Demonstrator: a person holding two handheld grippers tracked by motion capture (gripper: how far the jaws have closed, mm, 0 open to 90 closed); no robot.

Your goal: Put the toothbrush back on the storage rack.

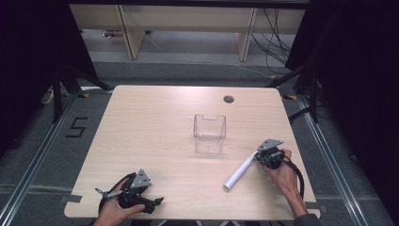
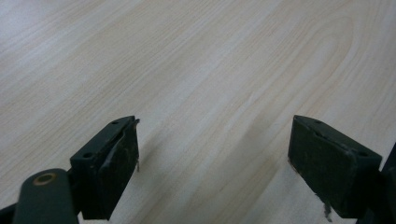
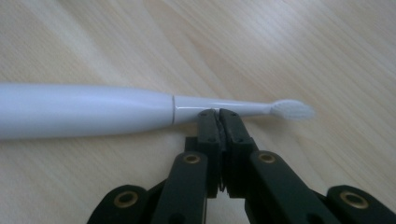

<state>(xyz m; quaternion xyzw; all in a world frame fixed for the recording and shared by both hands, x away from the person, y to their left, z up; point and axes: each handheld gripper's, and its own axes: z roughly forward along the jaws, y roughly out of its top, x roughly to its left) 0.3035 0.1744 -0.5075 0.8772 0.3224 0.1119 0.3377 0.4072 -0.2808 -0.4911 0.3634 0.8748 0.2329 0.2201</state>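
Item: electric toothbrush (image 3: 93,112), white, one piece. Thick smooth handle, narrowing at a seam into a slim neck, ending in a small bristle head. In the high view it (image 1: 240,172) lies on the table's near right part, slanted, handle end toward the near edge, neck end toward the right gripper. In the right gripper view it lies crosswise just beyond the jaw tips, handle to the left of that view, bristles to the right.

Right gripper (image 3: 217,112): black, two jaws pressed together with barely a slit between them. The tips meet at the toothbrush's slim neck, just past the seam; whether they pinch the neck or merely touch its near side cannot be told. In the high view the right gripper (image 1: 258,154) sits in the person's right hand (image 1: 282,172), grey three-cornered plate on top, cable looping back along the forearm.

Clear container (image 1: 209,133): transparent, box-shaped, open at the top, upright at the table's middle. Stands apart from the toothbrush, farther from the person and to its left.

Left gripper (image 2: 212,154): jaws spread wide, bare wood between the pads, nothing held. In the high view it (image 1: 157,201) rests at the near left edge in the person's left hand (image 1: 113,212), well apart from toothbrush and container.

Table (image 1: 155,127): pale wood grain, rounded corners, a small round cable hole (image 1: 228,99) near the far edge.
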